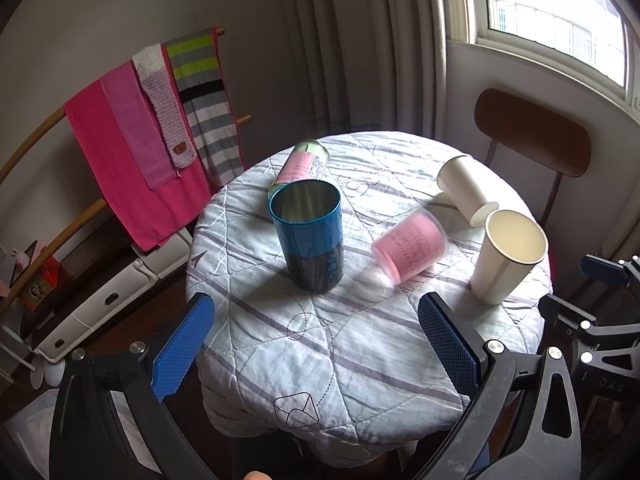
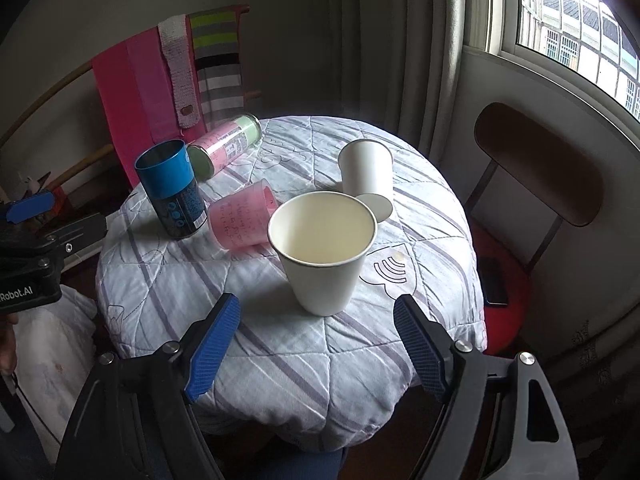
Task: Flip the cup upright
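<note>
A round quilt-covered worktop carries five vessels. The left gripper and right gripper hover at its six o'clock edge, fingers spread wide and holding nothing. One white paper cup stands upright just ahead of the right gripper; a second paper cup lies tipped at one o'clock behind it. A pink plastic cup lies on its side at eleven o'clock, beside an upright blue tin and a toppled pink-and-green canister.
</note>
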Demonstrator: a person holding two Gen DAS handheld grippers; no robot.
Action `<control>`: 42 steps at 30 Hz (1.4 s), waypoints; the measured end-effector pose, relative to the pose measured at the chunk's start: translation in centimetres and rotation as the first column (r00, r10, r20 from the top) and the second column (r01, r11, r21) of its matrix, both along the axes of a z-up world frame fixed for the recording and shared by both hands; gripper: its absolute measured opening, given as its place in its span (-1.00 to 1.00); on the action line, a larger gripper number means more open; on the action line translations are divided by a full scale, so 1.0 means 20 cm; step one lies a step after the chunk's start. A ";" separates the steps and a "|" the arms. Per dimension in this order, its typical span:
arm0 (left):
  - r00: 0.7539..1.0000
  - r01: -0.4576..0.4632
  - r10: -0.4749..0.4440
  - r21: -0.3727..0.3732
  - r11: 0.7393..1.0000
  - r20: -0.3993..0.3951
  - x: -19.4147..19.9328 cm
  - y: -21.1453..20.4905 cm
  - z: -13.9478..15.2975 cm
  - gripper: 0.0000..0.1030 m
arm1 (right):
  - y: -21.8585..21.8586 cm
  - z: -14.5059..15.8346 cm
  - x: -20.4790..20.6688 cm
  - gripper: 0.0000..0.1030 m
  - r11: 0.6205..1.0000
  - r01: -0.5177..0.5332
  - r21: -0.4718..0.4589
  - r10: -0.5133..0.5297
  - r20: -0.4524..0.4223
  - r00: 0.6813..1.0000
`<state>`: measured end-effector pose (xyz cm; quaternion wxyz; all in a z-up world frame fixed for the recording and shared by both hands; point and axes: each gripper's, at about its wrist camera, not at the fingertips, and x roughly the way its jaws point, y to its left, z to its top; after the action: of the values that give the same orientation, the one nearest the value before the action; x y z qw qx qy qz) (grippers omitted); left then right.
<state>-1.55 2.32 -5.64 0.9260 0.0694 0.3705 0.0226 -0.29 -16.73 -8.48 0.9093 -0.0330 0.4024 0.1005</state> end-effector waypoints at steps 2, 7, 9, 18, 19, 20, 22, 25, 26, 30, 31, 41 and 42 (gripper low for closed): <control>1.000 0.008 -0.008 -0.005 1.000 0.011 -0.01 0.00 0.04 1.00 | 0.00 0.06 -0.02 0.56 1.000 0.013 -0.011 -0.013 -0.006 1.000; 0.999 0.042 -0.042 -0.035 0.999 0.012 -0.01 0.00 0.12 1.00 | 0.01 0.19 -0.01 0.57 0.999 0.034 -0.001 -0.034 -0.021 0.999; 0.999 0.051 -0.050 -0.022 0.998 0.019 -0.01 0.00 0.15 1.00 | 0.04 0.23 0.00 0.57 0.999 0.046 -0.009 -0.046 -0.012 0.999; 0.996 0.088 -0.088 -0.001 0.996 0.011 0.08 0.07 0.19 1.00 | 0.24 0.34 0.05 0.57 0.999 0.025 -0.043 -0.024 0.018 1.000; 0.996 0.092 -0.091 -0.006 0.996 0.008 0.09 0.09 0.19 1.00 | 0.26 0.34 0.05 0.57 0.999 0.026 -0.044 -0.025 0.020 0.999; 0.995 0.095 -0.095 -0.009 0.995 0.005 0.10 0.10 0.19 1.00 | 0.28 0.35 0.06 0.57 0.998 0.029 -0.046 -0.028 0.022 0.999; 0.994 0.106 -0.106 -0.010 0.994 0.003 0.11 0.11 0.19 1.00 | 0.31 0.35 0.08 0.57 0.998 0.033 -0.050 -0.032 0.020 0.999; 0.993 0.121 -0.121 -0.005 0.993 -0.001 0.14 0.12 0.18 1.00 | 0.33 0.36 0.10 0.57 0.998 0.041 -0.048 -0.040 0.013 0.999; 0.992 0.129 -0.129 -0.006 0.992 -0.003 0.14 0.13 0.18 1.00 | 0.34 0.36 0.10 0.57 0.998 0.042 -0.052 -0.041 0.011 0.999; 0.990 0.140 -0.140 -0.009 0.990 -0.009 0.18 0.15 0.16 1.00 | 0.36 0.35 0.11 0.57 0.997 0.054 -0.048 -0.054 0.001 0.999; 0.990 0.141 -0.141 -0.011 0.990 -0.013 0.18 0.16 0.15 1.00 | 0.36 0.35 0.11 0.57 0.997 0.058 -0.047 -0.059 -0.002 0.998; 0.987 0.160 -0.161 -0.028 0.987 -0.021 0.20 0.18 0.12 1.00 | 0.37 0.30 0.11 0.57 0.995 0.090 -0.034 -0.091 -0.035 0.995; 0.987 0.160 -0.160 -0.029 0.987 -0.020 0.20 0.18 0.11 1.00 | 0.36 0.30 0.11 0.57 0.995 0.091 -0.036 -0.092 -0.038 0.995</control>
<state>2.41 5.90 -3.40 0.9215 0.0865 0.3743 -0.0576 1.85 -9.43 -2.53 0.9042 -0.0278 0.4229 0.0524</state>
